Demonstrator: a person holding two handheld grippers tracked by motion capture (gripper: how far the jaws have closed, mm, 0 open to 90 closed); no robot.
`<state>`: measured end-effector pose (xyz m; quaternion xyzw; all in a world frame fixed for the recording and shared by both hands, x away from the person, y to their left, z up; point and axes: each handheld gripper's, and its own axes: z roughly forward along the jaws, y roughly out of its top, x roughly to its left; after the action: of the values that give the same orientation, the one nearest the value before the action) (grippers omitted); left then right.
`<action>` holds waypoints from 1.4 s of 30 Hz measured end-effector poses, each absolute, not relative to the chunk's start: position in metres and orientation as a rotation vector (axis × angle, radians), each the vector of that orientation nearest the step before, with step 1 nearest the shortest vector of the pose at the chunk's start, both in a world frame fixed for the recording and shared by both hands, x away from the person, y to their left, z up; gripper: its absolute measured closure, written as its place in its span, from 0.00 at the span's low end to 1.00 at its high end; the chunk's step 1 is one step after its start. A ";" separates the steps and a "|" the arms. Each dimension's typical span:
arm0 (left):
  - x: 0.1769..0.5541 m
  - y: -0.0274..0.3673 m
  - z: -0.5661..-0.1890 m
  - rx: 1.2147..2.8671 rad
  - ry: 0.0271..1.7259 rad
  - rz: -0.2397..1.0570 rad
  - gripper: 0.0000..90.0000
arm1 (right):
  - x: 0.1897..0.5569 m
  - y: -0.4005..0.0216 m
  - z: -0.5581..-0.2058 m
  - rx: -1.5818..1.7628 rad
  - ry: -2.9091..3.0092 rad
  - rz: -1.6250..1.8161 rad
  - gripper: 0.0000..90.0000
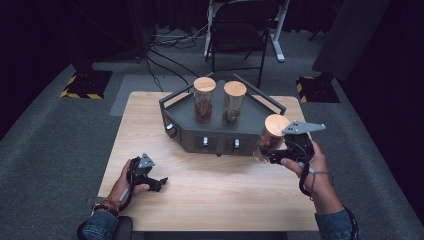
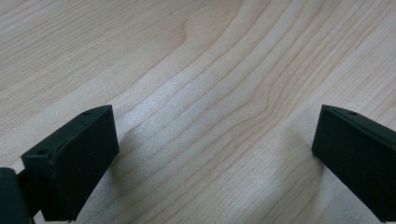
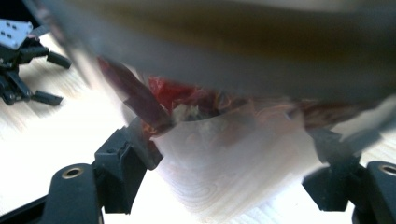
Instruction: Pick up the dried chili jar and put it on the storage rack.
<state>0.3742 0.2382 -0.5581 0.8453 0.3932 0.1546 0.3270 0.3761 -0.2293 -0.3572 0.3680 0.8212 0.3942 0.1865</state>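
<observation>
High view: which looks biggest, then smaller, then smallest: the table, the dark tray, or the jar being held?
1. The wooden table looks largest.
2. The dark tray comes next.
3. The held jar, gripped in the right gripper, looks smallest, about like the two jars on the tray.

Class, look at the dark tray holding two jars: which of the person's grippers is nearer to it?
Right. The right gripper, shut on a third jar, is by the tray's right front corner; the left gripper rests open on the table, farther away.
</observation>
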 end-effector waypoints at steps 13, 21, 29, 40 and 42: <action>0.374 0.238 -0.558 2.215 1.030 0.405 0.00 | 0.402 -0.229 -0.322 1.042 2.255 1.085 0.29; 0.374 0.238 -0.558 2.216 1.029 0.406 0.00 | 0.432 -0.216 -0.317 1.077 2.235 1.059 0.29; 0.374 0.238 -0.558 2.215 1.029 0.406 0.00 | 0.459 -0.207 -0.319 1.110 2.229 1.042 0.29; 0.374 0.238 -0.558 2.214 1.030 0.405 0.00 | 0.489 -0.203 -0.334 1.172 2.216 1.026 0.29; 0.374 0.238 -0.558 2.215 1.030 0.405 0.00 | 0.492 -0.203 -0.337 1.184 2.218 1.015 0.29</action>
<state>0.3741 0.2382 -0.5581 0.8454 0.3931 0.1546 0.3269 0.4920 -0.2027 -0.3366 0.4266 0.7991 0.3657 0.2136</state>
